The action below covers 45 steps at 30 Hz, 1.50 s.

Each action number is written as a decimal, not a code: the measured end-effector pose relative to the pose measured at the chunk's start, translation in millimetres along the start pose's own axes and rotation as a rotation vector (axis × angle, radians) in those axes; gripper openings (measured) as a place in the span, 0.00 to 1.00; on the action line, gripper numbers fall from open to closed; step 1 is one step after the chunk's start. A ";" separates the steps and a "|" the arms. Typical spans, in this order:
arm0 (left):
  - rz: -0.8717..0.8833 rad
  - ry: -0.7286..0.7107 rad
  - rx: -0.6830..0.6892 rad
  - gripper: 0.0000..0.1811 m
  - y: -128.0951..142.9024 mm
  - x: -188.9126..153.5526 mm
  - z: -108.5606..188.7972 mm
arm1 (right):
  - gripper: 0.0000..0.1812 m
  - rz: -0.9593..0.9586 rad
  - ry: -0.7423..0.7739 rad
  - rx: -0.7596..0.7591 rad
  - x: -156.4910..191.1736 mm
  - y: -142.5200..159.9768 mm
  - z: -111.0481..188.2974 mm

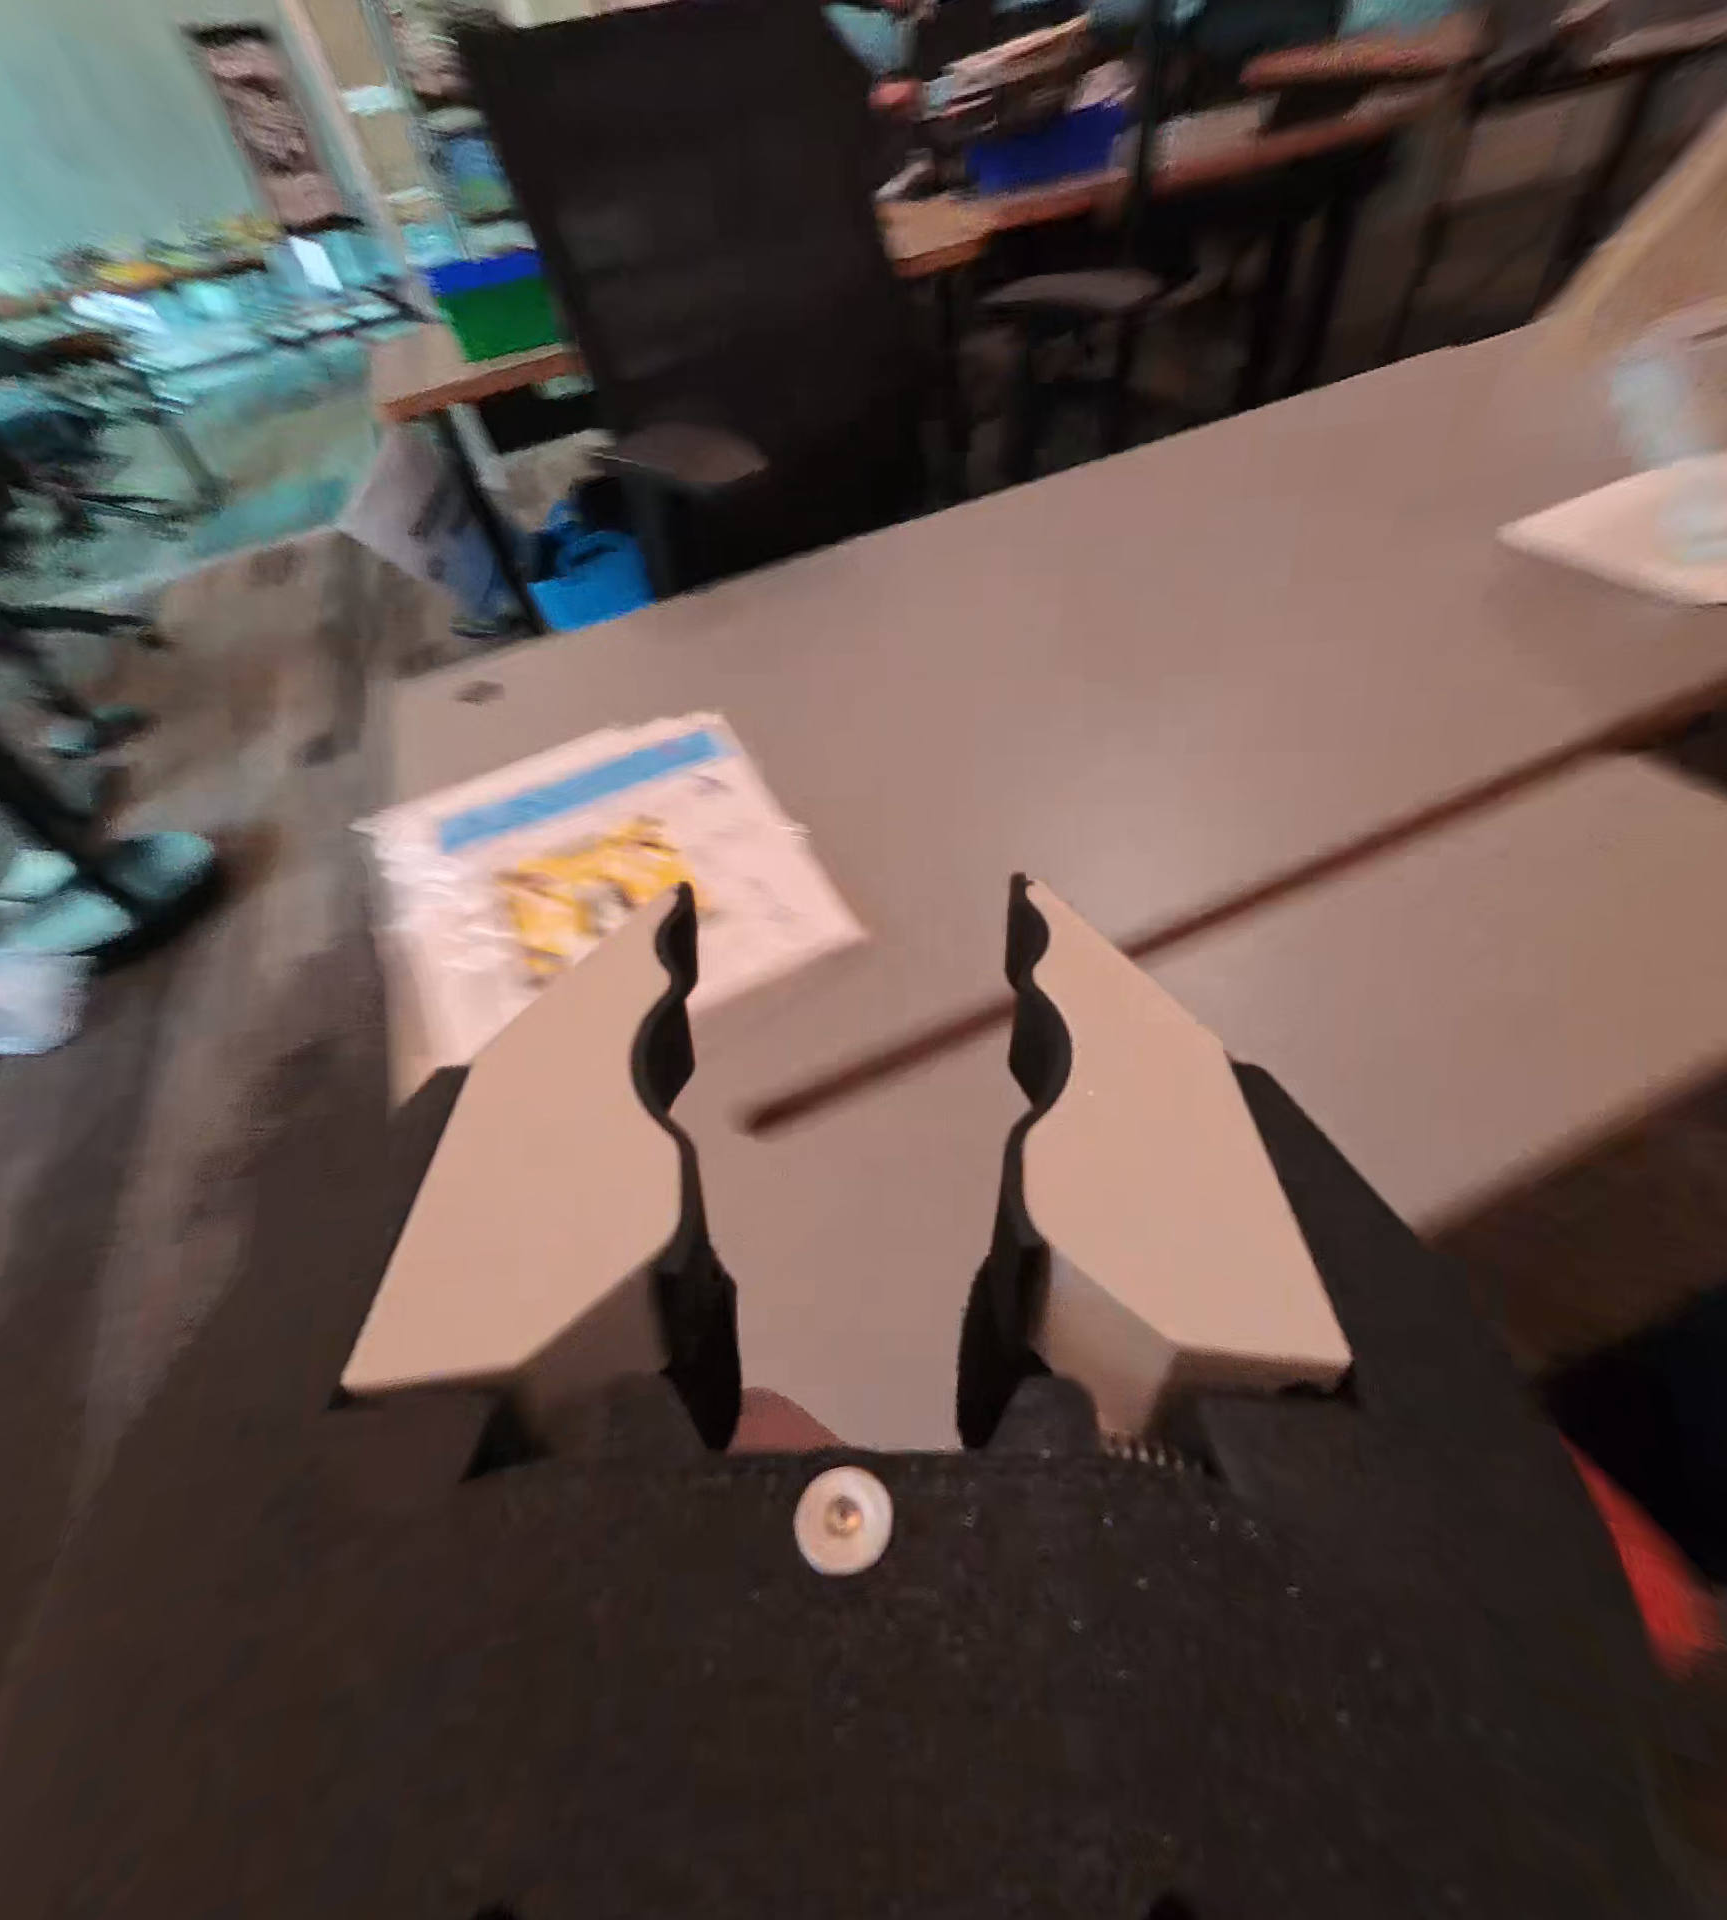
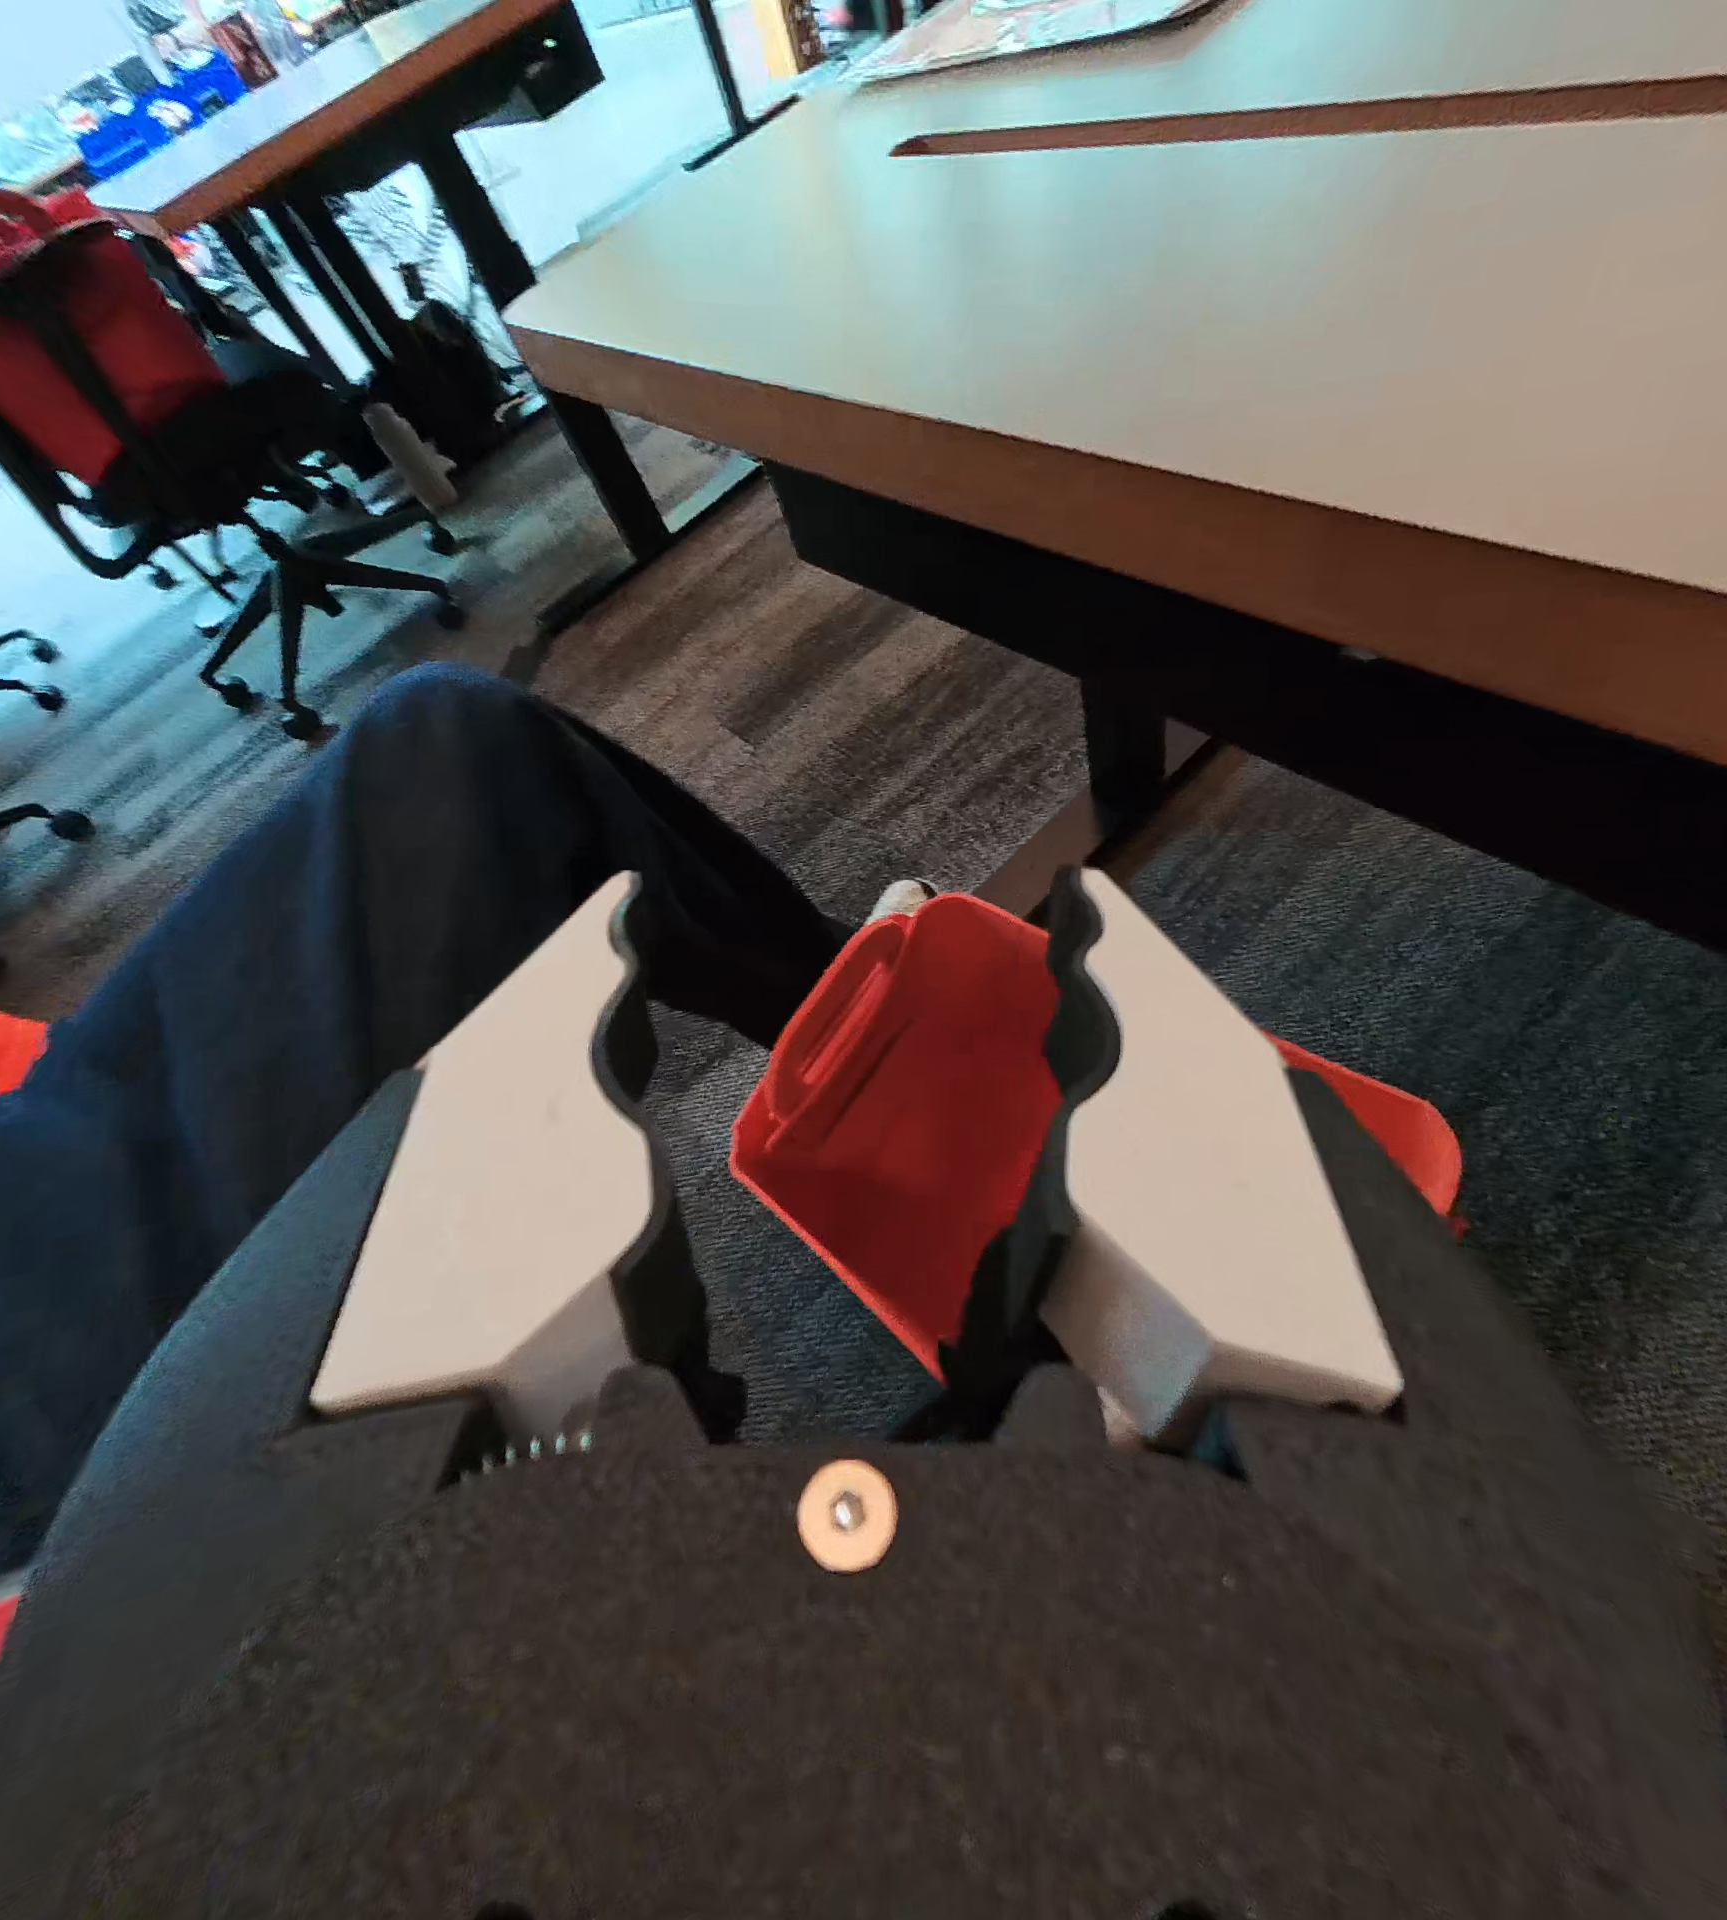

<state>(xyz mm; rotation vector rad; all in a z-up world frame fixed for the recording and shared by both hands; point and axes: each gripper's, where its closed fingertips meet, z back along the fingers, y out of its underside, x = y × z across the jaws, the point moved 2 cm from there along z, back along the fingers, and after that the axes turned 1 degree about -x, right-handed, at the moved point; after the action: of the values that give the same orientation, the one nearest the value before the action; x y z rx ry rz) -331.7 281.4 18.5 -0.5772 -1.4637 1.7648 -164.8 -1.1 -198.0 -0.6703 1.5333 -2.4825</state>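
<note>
Hovering above the grey table (image 1: 1202,665), the left gripper (image 1: 851,899) has its 2 fingers spread with nothing between them; a clear plastic bag (image 1: 620,862) (yellow pieces inside, blurred) lies flat just beyond its left fingertip. The right gripper (image 2: 851,894) sits low beside the person's knee (image 2: 423,790), below the table edge (image 2: 1254,551), fingers apart, with a red plastic piece (image 2: 900,1101) seen against its right finger; whether they touch is unclear.
</note>
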 end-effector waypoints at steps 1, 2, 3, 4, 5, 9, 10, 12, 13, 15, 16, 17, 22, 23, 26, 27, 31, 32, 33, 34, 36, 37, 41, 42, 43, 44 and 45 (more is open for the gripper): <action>0.053 0.079 -0.003 0.33 13.8 -34.8 24.1 | 0.42 0.007 0.032 -0.010 -2.8 -1.0 0.8; 0.107 0.139 0.006 0.33 32.0 -65.9 45.8 | 0.42 0.008 0.050 -0.018 -3.7 -1.8 2.4; 0.158 0.180 0.014 0.33 53.1 -93.1 64.2 | 0.43 0.011 0.070 -0.020 -5.1 -1.5 4.0; 0.201 0.199 0.027 0.33 77.7 -116.3 78.1 | 0.43 0.019 0.095 -0.025 -7.8 -0.5 5.4; 0.235 0.194 0.056 0.33 107.3 -135.4 87.3 | 0.44 0.025 0.112 -0.031 -10.2 2.2 5.0; 0.278 0.137 0.365 0.31 268.9 -196.0 91.7 | 0.45 -0.247 -0.082 0.108 8.1 49.3 -16.8; 0.269 0.128 0.467 0.31 310.1 -204.2 89.5 | 0.45 -0.298 -0.094 0.152 7.5 66.8 -24.0; 0.248 0.048 0.611 0.31 380.8 -198.2 78.7 | 0.48 -0.258 0.023 0.301 -14.9 117.8 -37.9; 0.274 0.012 0.679 0.31 411.0 -191.4 70.7 | 0.48 -0.203 0.110 0.398 -32.8 147.9 -43.1; 0.230 -0.077 0.810 0.31 471.7 -173.2 51.8 | 0.49 -0.143 0.268 0.554 -72.1 206.5 -50.8; 0.219 -0.116 0.892 0.32 502.8 -167.4 44.6 | 0.49 -0.132 0.326 0.601 -89.4 233.8 -55.2; 0.268 -0.123 0.995 0.35 530.6 -171.0 39.9 | 0.49 -0.114 0.382 0.645 -105.5 260.1 -60.1; 0.434 -0.129 1.125 0.38 586.5 -198.3 4.5 | 0.45 -0.095 0.601 0.636 -149.4 322.9 -113.0; 0.382 -0.162 1.123 0.38 593.1 -194.3 -3.0 | 0.42 -0.060 0.644 0.625 -157.9 324.4 -121.6; 0.332 -0.254 1.139 0.34 614.2 -179.0 -20.7 | 0.35 0.026 0.760 0.613 -187.4 329.1 -136.5; 0.328 -0.279 1.163 0.32 622.6 -174.1 -22.7 | 0.34 0.015 0.751 0.628 -193.4 335.2 -142.2; 0.282 -0.277 1.210 0.10 641.5 -160.5 -19.5 | 0.13 -0.008 0.746 0.747 -213.1 361.3 -143.5; 0.309 -0.253 1.210 0.06 640.3 -161.3 -19.2 | 0.04 -0.015 0.735 0.769 -215.3 364.2 -140.1; 0.331 -0.235 1.207 0.06 637.4 -161.6 -20.0 | 0.03 -0.023 0.731 0.786 -218.3 364.3 -135.3; 0.341 -0.215 1.211 0.06 633.1 -161.5 -20.8 | 0.03 -0.031 0.729 0.793 -222.2 360.8 -129.5; 0.369 -0.183 1.189 0.05 615.2 -157.4 -26.3 | 0.02 -0.103 0.741 0.734 -233.4 343.1 -115.5; 0.377 -0.172 1.147 0.04 601.7 -151.6 -33.2 | 0.02 -0.177 0.739 0.670 -239.4 330.7 -110.1; 0.501 -0.041 1.002 0.02 554.1 -125.5 -86.1 | 0.02 -0.304 0.676 0.517 -272.2 281.1 -107.5; 0.493 -0.018 0.982 0.02 548.3 -116.9 -102.1 | 0.02 -0.298 0.677 0.502 -283.6 272.4 -107.7; 0.495 0.018 0.963 0.02 543.1 -111.9 -118.7 | 0.02 -0.295 0.679 0.470 -294.7 263.8 -108.8; 0.519 0.036 0.938 0.02 537.9 -107.0 -135.0 | 0.02 -0.292 0.679 0.439 -305.7 255.9 -110.9; 0.543 0.050 0.907 0.02 532.6 -102.0 -151.5 | 0.02 -0.291 0.674 0.409 -316.4 248.3 -114.2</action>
<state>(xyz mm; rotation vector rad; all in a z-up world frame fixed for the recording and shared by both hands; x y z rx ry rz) -297.3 265.5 -543.3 -0.5317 -0.3475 2.5382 39.6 86.4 -552.1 0.0321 1.0443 -3.3279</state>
